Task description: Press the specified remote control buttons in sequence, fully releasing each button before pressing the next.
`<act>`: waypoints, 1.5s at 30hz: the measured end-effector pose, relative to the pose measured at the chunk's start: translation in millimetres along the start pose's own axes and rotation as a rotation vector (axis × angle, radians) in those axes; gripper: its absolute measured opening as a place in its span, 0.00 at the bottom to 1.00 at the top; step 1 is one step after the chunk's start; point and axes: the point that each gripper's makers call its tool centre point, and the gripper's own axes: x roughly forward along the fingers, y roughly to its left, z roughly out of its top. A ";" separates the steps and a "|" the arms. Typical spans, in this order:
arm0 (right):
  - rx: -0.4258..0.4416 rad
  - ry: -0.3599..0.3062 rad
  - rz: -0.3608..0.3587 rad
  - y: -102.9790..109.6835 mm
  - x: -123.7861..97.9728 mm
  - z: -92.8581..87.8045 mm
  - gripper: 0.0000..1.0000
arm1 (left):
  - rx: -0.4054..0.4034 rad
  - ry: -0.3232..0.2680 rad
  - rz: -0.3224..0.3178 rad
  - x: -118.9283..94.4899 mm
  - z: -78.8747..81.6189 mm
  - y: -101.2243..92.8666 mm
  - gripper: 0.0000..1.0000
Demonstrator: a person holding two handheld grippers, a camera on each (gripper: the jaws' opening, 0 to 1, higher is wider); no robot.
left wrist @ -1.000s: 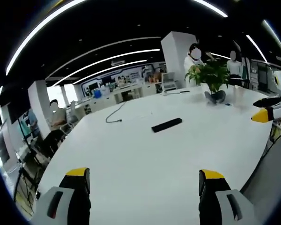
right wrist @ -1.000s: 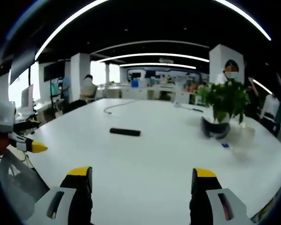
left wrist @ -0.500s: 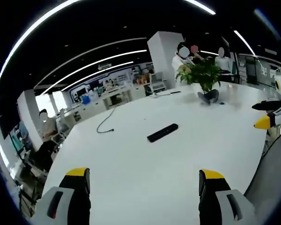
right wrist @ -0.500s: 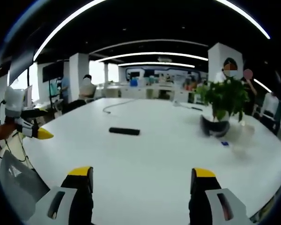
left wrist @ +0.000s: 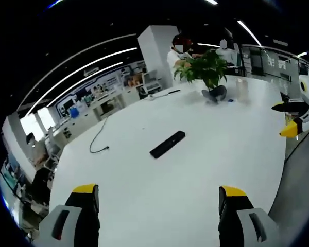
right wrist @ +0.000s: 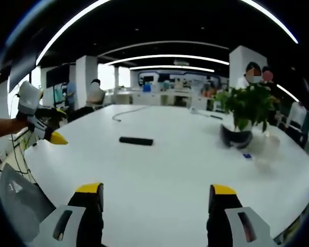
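Remote control (left wrist: 167, 144) flat on table (left wrist: 206, 170) | both hand-held grippers (left wrist: 158, 198) (right wrist: 153, 196) wide, level above near edge

1. The table (left wrist: 195, 170) under the jaws is plain white.
2. The remote (left wrist: 167, 144) ahead of the jaws is black.
3. The plant (right wrist: 250, 105) is green in a dark pot.
4. The left gripper (left wrist: 159, 218) and right gripper (right wrist: 157, 216) are black and grey with yellow jaw tips.
5. The cable (left wrist: 97, 144) is black.
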 end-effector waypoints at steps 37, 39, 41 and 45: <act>0.002 0.042 0.000 0.9 2.2 -7.3 0.80 | 0.218 0.148 -0.309 100.7 45.8 -0.2 0.71; 0.003 0.048 0.001 1.1 2.4 -8.4 0.79 | 0.216 0.154 -0.356 105.6 45.3 -4.3 0.70; 0.007 0.047 0.003 1.2 2.3 -8.4 0.79 | 0.243 0.228 -0.370 109.4 36.3 -1.4 0.66; 0.006 0.056 0.006 1.9 2.7 -9.8 0.79 | 0.272 0.228 -0.389 121.1 42.0 0.1 0.61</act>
